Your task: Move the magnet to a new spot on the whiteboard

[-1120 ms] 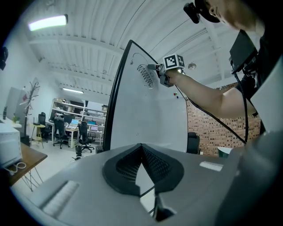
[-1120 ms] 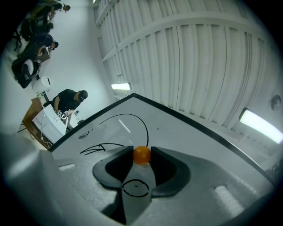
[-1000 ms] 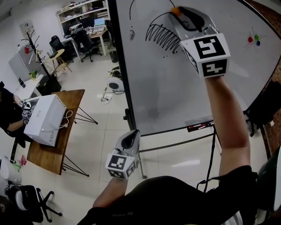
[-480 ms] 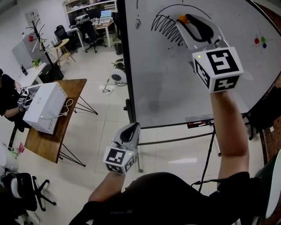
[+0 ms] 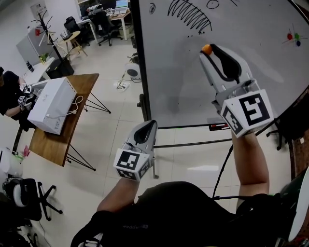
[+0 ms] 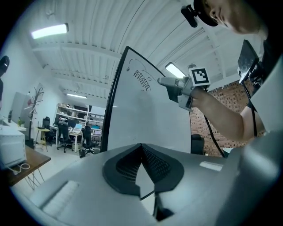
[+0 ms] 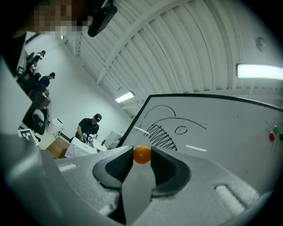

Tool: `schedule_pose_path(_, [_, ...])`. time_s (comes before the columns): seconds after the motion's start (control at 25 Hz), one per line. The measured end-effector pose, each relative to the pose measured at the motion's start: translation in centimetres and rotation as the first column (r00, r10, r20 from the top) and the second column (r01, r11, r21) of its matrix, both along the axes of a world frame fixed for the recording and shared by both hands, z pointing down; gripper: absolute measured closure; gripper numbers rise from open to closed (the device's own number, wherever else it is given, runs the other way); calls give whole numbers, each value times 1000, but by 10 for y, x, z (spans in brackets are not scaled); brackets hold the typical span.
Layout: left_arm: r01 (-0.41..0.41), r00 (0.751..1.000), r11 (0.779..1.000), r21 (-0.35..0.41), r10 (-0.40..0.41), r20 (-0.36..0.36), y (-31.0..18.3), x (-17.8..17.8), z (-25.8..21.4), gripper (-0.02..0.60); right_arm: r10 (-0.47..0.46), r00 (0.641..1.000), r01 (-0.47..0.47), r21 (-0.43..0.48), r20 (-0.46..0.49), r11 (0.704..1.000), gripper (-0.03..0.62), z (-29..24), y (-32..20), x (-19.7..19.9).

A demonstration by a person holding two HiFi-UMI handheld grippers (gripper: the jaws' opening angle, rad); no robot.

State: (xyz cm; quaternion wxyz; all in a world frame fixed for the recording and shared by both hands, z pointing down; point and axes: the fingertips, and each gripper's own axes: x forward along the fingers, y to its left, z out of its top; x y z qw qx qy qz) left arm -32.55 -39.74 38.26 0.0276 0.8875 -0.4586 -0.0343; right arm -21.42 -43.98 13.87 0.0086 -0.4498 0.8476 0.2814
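Observation:
A small orange round magnet [image 5: 206, 48] [image 7: 142, 155] sits pinched between the tips of my right gripper [image 5: 208, 50] [image 7: 142, 155], which is shut on it. The gripper holds it in front of the whiteboard [image 5: 183, 82] [image 7: 212, 132], below and to the right of a black scribbled drawing [image 5: 189, 14]. Whether the magnet touches the board I cannot tell. My left gripper [image 5: 147, 126] [image 6: 141, 148] hangs low beside the board's left frame, jaws together with nothing between them.
Red, green and blue magnets [image 5: 293, 37] cling to the board's upper right. A marker tray [image 5: 219, 127] runs along its bottom edge. A wooden table [image 5: 79, 96] with a white box [image 5: 50, 118] stands at the left, with office chairs and desks beyond.
My right gripper has carried the orange magnet down and to the right, away from the scribbled drawing toward the board's middle. The left gripper has stayed low.

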Motion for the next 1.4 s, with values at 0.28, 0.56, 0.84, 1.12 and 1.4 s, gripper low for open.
schedule_pose_path(0.28, [3,1000,1000,-3,-2,4,2,6,3,566,-11,999,15,-146,30,989,485,99,17,7])
schedule_pose_path(0.56, [3,1000,1000,-3,-3,17,3,13,3,565,-17,996,47,-324,93,945,487,191,40,14])
schedule_pose_path(0.84, [7,1000,1000,5,-7,16,6,15,1,565,-30,990,84,-405,139,910,487,233,57,17])
schedule_pose_path(1.12, [5,1000,1000,6,-5,21,11,20,2,565,-34,989,99,-480,141,872,487,270,65,16])
schedule_pose_path(1.4, [-5,999,1000,13,5,39,13,22,2,566,-35,988,104,-474,153,874,487,266,65,17])
